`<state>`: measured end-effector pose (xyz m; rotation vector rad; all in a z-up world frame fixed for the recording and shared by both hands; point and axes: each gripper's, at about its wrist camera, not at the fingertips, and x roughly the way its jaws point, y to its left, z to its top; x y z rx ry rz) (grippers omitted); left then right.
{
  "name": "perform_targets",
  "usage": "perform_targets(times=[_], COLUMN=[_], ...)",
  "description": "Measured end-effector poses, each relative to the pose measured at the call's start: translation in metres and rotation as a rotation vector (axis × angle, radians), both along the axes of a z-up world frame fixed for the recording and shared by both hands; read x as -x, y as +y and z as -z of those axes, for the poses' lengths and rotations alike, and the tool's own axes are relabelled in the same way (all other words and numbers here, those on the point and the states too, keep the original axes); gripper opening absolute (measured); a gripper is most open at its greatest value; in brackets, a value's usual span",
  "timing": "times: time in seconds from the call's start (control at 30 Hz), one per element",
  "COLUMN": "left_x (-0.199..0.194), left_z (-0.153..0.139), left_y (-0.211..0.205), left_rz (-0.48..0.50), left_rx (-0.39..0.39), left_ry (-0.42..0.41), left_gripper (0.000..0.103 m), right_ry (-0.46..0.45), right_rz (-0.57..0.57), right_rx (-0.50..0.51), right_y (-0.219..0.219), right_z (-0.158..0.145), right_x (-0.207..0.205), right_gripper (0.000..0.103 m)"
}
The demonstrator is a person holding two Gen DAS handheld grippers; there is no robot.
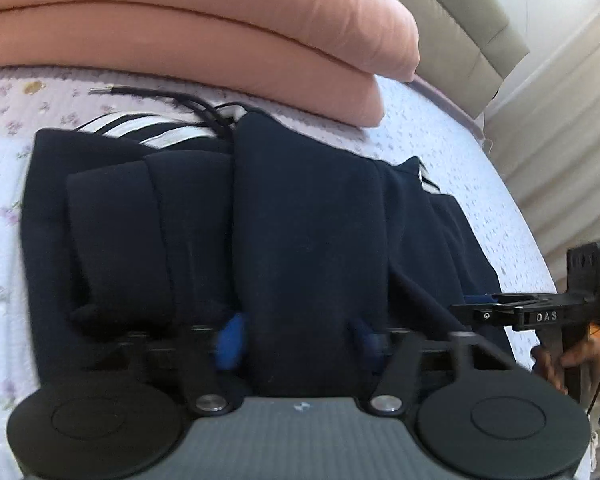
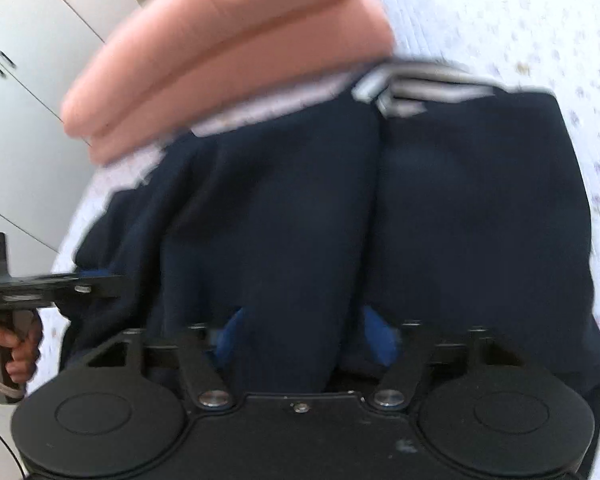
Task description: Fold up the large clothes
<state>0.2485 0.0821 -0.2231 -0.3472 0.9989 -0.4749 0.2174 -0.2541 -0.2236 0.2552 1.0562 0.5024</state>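
Here's the navy garment (image 1: pixel 300 216), dark blue with white stripes (image 1: pixel 156 130) at its far end, lying folded in thick layers on the bed (image 1: pixel 460 152). A black drawstring (image 1: pixel 148 94) trails out of it toward the far edge of the bed, its metal tip resting on the floral sheet.

The left gripper (image 1: pixel 300 340) has a bunched fold of the garment between its blue fingertips (image 1: pixel 230 340), fabric filling the whole gap, jaws set fairly narrow around the cloth. The right gripper (image 2: pixel 304 336) shows the same grip in its own camera: blue pads (image 2: pixel 380 336) on either side of a thick ridge of navy cloth, clamped onto it. That view is blurred, so finer detail is lost.

Both tools sit at the near edge of the garment, side by side; from the left camera the right gripper's body (image 1: pixel 540 312) shows at the right, a hand (image 1: pixel 572 360) on its handle.

Beyond the garment, at the far edge of the bed, lies a folded pink blanket (image 1: pixel 220 32), just beside the striped end. White cupboard doors (image 2: pixel 28 80) stand past the bed.
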Motion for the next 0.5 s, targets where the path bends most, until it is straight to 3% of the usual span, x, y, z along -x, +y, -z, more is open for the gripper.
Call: perform_targets(times=[0.03, 0.17, 0.23, 0.27, 0.33, 0.37, 0.4, 0.5], left_x=[0.001, 0.015, 0.02, 0.021, 0.022, 0.021, 0.022, 0.031], left_z=[-0.004, -0.034, -0.042, -0.038, -0.022, -0.01, -0.001, 0.007], left_y=[-0.003, 0.002, 0.009, 0.011, 0.01, 0.009, 0.009, 0.016], left_rz=[0.009, -0.043, -0.079, -0.075, -0.064, -0.06, -0.062, -0.093], left_rx=[-0.004, 0.034, 0.052, 0.056, 0.026, 0.012, 0.011, 0.089], left_ry=[-0.021, -0.109, -0.119, -0.105, -0.052, -0.006, 0.036, 0.075], left_gripper=[0.018, 0.017, 0.017, 0.017, 0.018, 0.019, 0.025, 0.035], right_ry=[-0.026, -0.176, -0.237, -0.229, -0.126, -0.061, -0.026, 0.014], right_rz=[0.0, 0.095, 0.131, 0.149, 0.151, 0.146, 0.154, 0.167], right_rx=[0.002, -0.071, -0.021, 0.015, 0.01, -0.011, -0.026, -0.082], right_y=[0.001, -0.023, -0.036, -0.042, -0.054, -0.056, -0.058, -0.061], right_z=[-0.006, -0.045, -0.055, -0.051, -0.03, -0.018, -0.01, -0.007], right_x=[0.003, 0.014, 0.016, 0.014, 0.009, 0.006, 0.007, 0.015], right_gripper=[0.007, 0.006, 0.005, 0.005, 0.007, 0.013, 0.028, 0.045])
